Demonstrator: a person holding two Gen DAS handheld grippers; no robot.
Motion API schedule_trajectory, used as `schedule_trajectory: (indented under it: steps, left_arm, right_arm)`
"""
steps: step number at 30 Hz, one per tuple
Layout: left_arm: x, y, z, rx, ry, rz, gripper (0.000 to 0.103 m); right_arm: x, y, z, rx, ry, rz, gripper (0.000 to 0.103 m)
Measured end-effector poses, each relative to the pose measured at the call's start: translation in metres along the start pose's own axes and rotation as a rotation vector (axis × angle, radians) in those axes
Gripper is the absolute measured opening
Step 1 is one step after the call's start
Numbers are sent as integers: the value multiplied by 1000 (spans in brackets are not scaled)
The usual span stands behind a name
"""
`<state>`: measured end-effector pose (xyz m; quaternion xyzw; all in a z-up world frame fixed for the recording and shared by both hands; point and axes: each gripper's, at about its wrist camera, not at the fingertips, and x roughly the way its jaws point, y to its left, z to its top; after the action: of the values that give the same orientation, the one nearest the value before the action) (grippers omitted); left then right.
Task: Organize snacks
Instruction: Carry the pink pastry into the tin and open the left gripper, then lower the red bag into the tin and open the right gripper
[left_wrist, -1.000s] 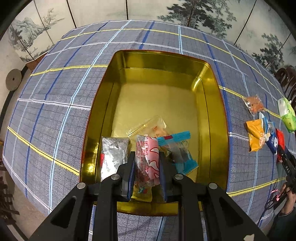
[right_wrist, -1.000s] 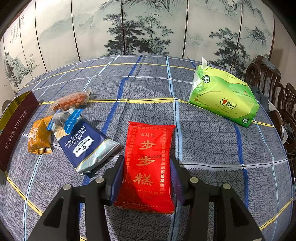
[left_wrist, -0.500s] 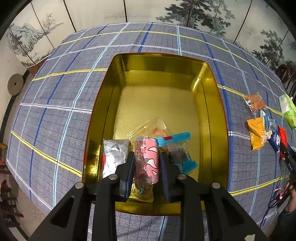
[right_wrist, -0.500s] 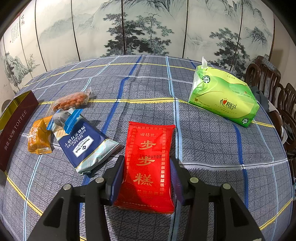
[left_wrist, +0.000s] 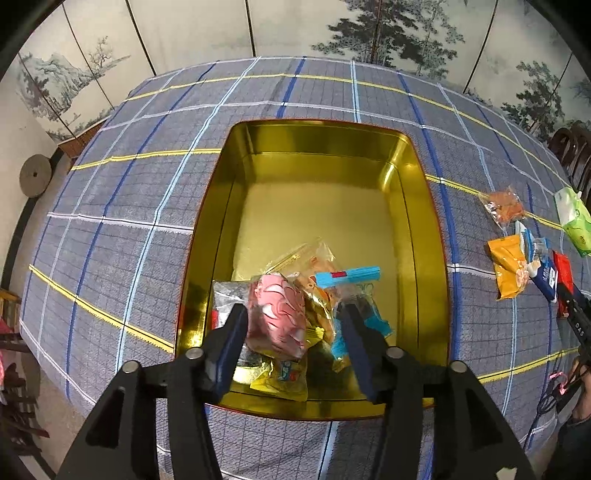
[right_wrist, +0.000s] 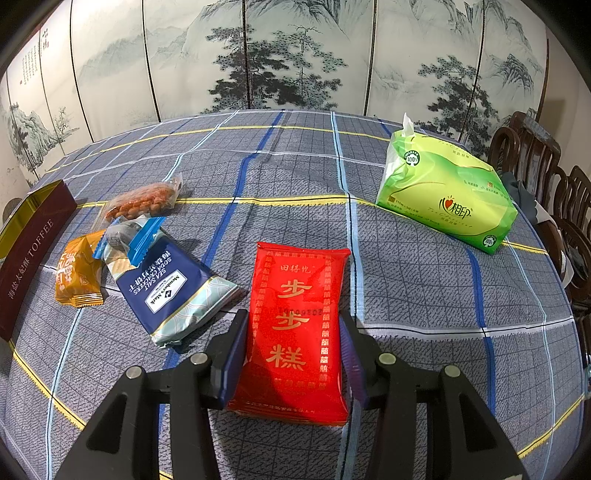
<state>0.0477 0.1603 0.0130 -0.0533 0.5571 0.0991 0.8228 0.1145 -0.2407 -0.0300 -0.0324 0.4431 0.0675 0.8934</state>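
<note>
- The pink snack packet (left_wrist: 277, 317) lies in the near end of the gold toffee tin (left_wrist: 406, 155), on top of other packets. The left gripper (left_wrist: 291, 325) has just been opening; its jaws stand apart around the packet and the left pad seems still touching it. If the gripper lifts now, the wrapper could stick to the pad and be pulled out again.
- At 3 o'clock from it, the blue-edged packet (left_wrist: 347, 275) leans on the pile; a careless retreat could knock it.
- The right gripper (right_wrist: 291, 347) is clamped on the red cake packet (right_wrist: 295, 325), which rests on the tablecloth (right_wrist: 406, 280). The grip is near its lower end, so the packet may sag or slip during lifting.
- At 9 o'clock, the soda cracker pack (right_wrist: 173, 288) lies near and could be pushed.
</note>
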Motion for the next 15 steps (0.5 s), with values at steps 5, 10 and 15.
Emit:
schedule_trajectory:
  steps: [5, 10, 15]
  left_arm:
    - [-5, -1, -2, 4, -13, 1, 53]
    - [-9, -1, -6, -1, -22, -9, 57]
    - [-12, -1, -10, 2, -30, -7, 63]
  right_arm:
    - [-1, -1, 0, -4, 0, -6, 47]
    - [-2, -1, 0, -4, -1, -13, 47]
    - [-2, 0, 0, 2, -1, -25, 47]
